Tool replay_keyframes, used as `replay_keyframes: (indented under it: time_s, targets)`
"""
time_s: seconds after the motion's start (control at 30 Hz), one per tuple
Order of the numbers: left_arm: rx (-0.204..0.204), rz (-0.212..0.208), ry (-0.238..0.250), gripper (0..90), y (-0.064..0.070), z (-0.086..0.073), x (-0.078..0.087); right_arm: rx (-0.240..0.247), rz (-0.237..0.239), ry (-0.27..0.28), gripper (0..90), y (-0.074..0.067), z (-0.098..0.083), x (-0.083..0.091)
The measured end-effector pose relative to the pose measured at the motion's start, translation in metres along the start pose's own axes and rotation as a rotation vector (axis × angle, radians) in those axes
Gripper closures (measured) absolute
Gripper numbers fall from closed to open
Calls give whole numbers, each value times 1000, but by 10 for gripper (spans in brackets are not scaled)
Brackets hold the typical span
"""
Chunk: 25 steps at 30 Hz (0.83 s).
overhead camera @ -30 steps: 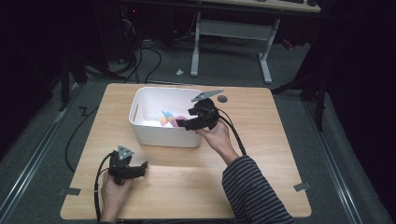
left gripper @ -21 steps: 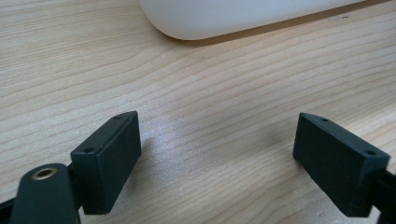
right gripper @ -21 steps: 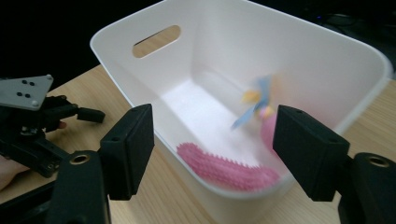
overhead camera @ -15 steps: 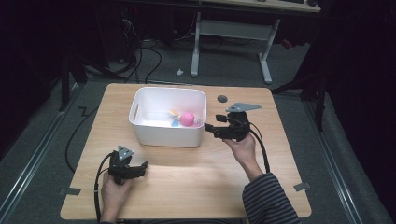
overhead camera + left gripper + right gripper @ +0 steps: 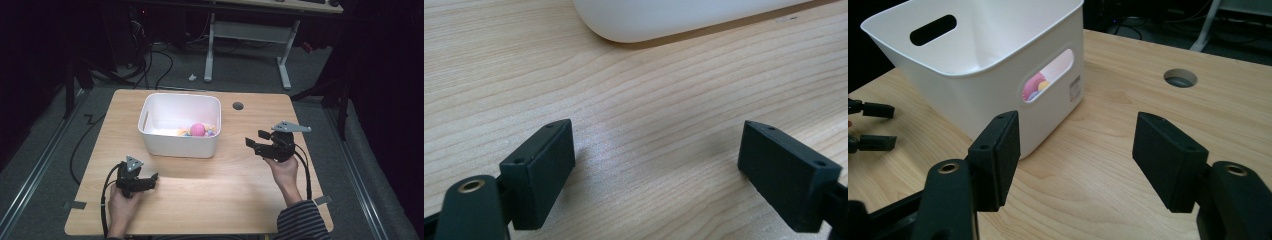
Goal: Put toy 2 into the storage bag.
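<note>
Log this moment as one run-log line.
right gripper: open, empty, jaws just closing, right of white bin | left gripper: open, empty | pink ball: in bin

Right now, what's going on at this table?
A person sits at a wooden table with a two-jaw tool in each hand. A white bin holds a pink ball and other small colourful items. The right tool hangs beside the bin, empty; its jaws have just been closing partway. The left tool rests low near the front edge, open and empty.
</note>
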<state>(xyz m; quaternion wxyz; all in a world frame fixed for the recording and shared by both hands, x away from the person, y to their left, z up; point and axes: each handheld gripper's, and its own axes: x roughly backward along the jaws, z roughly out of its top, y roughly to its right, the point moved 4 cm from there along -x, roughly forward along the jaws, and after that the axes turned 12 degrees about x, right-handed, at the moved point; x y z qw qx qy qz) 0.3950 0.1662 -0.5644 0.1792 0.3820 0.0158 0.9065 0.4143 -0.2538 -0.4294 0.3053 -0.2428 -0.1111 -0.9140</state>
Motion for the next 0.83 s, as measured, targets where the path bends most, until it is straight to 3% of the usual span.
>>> replay_keyframes:
  time_s: [0.17,0.37,0.47,0.53,0.6,0.83]
  targets:
    - [1,0,1,154,0,0,0,-23,-35,-32,363,8,-23,6]
    - [0,0,0,154,0,0,0,-81,-136,-82,360,23,-77,5]
    - [0,0,0,154,0,0,0,-89,-227,-161,356,30,-110,-5]
    - [0,0,0,154,0,0,0,-100,-266,-228,354,34,-128,-12]
    - [0,1,2,154,0,0,0,-92,-295,-262,338,37,-142,-17]
    - [0,2,2,154,0,0,0,-95,-310,-274,295,37,-143,-17]
